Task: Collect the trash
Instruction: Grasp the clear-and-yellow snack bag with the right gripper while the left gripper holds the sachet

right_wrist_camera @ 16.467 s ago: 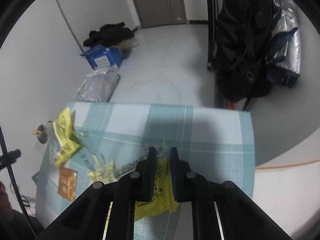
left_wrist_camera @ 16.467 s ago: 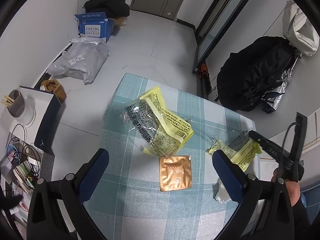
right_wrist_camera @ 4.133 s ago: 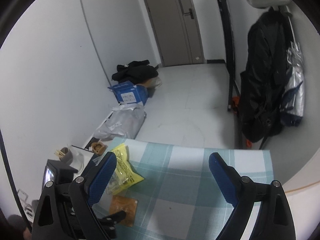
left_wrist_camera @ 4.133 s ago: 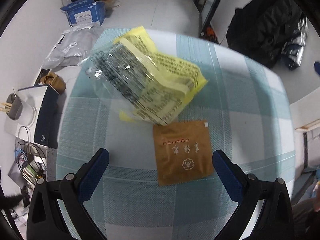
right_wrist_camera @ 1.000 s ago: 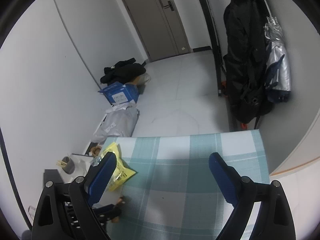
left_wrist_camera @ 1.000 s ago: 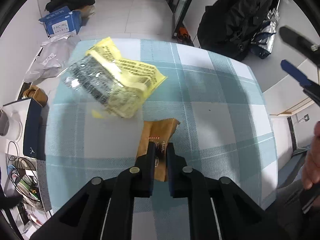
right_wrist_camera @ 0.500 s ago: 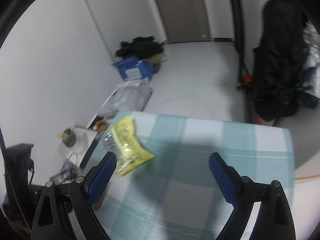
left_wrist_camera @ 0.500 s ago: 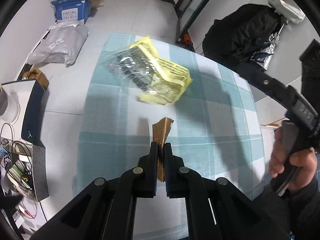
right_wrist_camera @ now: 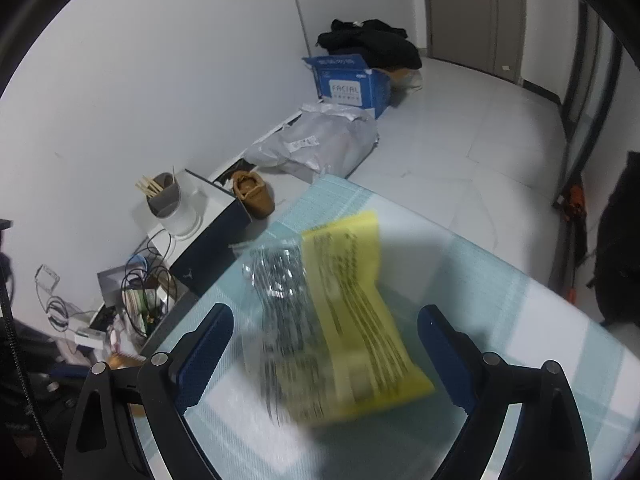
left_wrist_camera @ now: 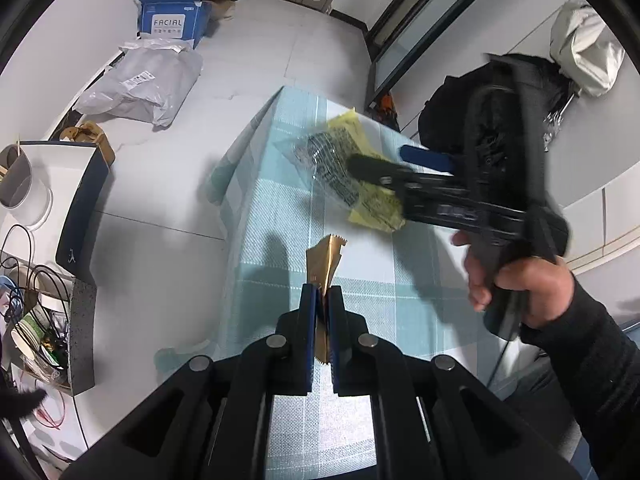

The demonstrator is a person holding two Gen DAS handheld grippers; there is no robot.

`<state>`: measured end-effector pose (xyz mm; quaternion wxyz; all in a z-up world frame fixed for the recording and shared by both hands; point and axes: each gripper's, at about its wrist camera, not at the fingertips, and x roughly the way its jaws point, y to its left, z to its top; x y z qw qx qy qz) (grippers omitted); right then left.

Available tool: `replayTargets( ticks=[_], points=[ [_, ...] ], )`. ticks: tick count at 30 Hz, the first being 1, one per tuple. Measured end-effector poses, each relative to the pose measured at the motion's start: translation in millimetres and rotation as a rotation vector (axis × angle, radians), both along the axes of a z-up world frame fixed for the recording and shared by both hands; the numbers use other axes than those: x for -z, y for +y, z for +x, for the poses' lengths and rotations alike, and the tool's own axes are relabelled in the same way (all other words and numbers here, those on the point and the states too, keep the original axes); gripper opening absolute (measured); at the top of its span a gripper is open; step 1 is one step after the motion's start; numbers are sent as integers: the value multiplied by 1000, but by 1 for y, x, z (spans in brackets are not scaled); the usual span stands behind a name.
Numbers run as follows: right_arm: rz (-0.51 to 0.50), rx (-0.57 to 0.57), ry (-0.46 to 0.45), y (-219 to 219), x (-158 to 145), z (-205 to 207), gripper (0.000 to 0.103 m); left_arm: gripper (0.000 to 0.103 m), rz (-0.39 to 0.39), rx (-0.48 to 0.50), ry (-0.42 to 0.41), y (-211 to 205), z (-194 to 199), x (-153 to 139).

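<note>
- My left gripper [left_wrist_camera: 319, 294] is pinched shut on the thin brown foil sachet with a serrated edge [left_wrist_camera: 325, 258], which stands on edge between the pads, lifted clear of the table.
- Under it lies the table's teal-and-white checked cloth [left_wrist_camera: 280, 216]; the sachet's shadow falls on the cloth to the left.
- My right gripper [right_wrist_camera: 325, 350] has its blue-padded fingers [right_wrist_camera: 208, 344] spread wide with nothing gripped; in the left wrist view I see a hand [left_wrist_camera: 516, 280] in a dark sleeve carrying it in from the right.
- The crumpled yellow-and-clear plastic wrapper with black print [right_wrist_camera: 340, 320] lies flat on the cloth between and just beyond those open fingers, which hang above it; whether they touch it I cannot tell, as the right wrist view is blurred.
- Further off, on the white floor past the table edge, sit a grey plastic mailing bag [left_wrist_camera: 140, 80] and a blue cardboard box marked FACIAL [left_wrist_camera: 170, 14].
</note>
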<state>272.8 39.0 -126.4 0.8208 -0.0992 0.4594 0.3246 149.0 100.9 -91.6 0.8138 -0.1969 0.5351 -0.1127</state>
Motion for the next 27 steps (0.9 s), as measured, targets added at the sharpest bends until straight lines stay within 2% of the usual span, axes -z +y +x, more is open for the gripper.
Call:
replayTargets(
  ticks=[3,5,6,8,10,13,16,22,27],
  points=[
    [-60,-26,13,19,12,5,94,2,-7,-5,-7,3,-1,-1],
    [-116,-35,0,25,20,6,90,2,-9,-2,-9,5,-2,-2],
    [-146,-34,-1,28,24,7,78,2,-4,-9,-12,5,-2,-3],
    [-144,-32,-16,28,26,5,71,2,-7,-10,-17,7,-3,-3],
    [-121,-26,-3,23,25,3,55,2,-6,-13,-29,9,-5,-6],
    [-104,-25,14,13,22,0,39,2,-7,-14,-41,9,-7,-9],
    [-93,-6,26,-1,21,-7,31,2,-1,-16,-48,8,-7,-10],
    [-55,64,32,-32,10,-20,23,2,13,-10,-68,0,-9,-17],
    [-16,119,19,-64,-10,-35,21,2,31,16,-121,-15,-15,-33]
  ],
)
